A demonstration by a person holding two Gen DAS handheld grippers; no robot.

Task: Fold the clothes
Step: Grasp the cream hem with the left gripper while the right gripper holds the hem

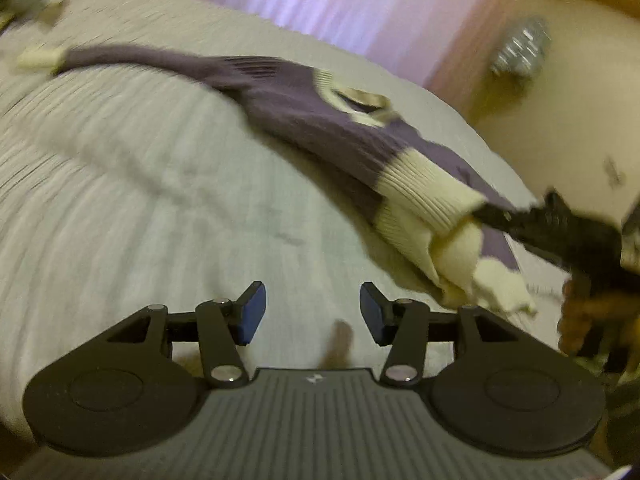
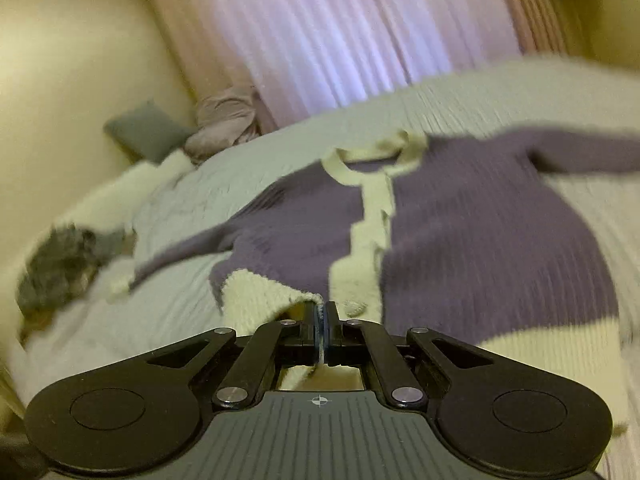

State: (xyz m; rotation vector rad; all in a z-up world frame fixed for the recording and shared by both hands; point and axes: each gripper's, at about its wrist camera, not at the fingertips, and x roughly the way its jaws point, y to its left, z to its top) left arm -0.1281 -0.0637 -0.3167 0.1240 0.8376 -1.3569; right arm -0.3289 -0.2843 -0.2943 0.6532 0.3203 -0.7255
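Cardigan (image 2: 460,232): purple knit; cream ribbed trim

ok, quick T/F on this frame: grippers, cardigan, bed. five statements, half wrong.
1. The right gripper is shut on the cardigan's cream hem. True.
2. The left gripper is clamped on a sleeve. False: its jaws stand open with nothing between them, over the bedspread.
3. The cardigan is purple with cream trim. True.
4. The cardigan lies neatly folded in a square. False: it is spread out, sleeves extended.
5. It lies on a bare wooden table. False: it lies on a pale ribbed bedspread.
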